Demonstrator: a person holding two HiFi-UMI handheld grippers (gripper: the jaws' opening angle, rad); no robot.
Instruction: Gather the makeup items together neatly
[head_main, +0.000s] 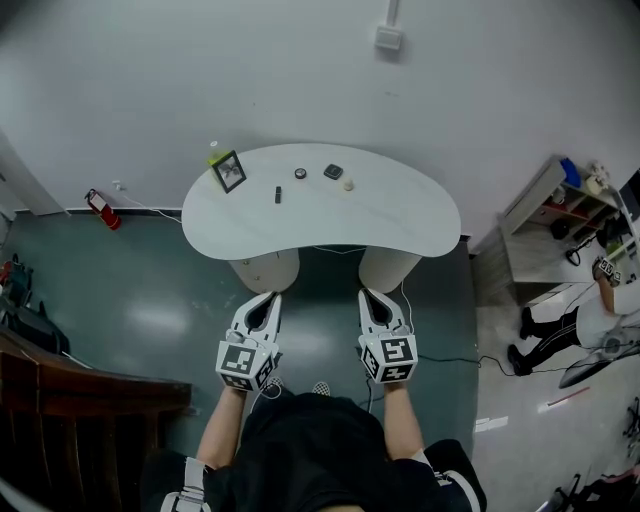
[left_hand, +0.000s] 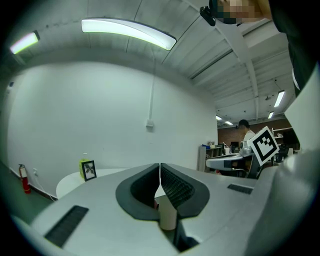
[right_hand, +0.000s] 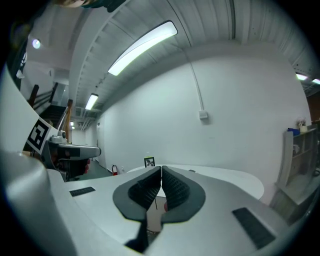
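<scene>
Head view looks steeply down; cameras on left tool (head_main: 268, 298) and right tool (head_main: 368, 296) face level, sharing the distant white kidney-shaped desk (head_main: 400, 215).

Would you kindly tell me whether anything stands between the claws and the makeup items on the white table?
Nothing visible does. The left claw and right claw, both shut and empty, are short of the table. Bare tabletop lies between its near edge and the makeup items. The picture frame stands off to their left.

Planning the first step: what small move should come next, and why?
Probably step toward the table and open the jaws: left gripper and right gripper are shut, empty, and short of the scattered makeup items on its far side.
</scene>
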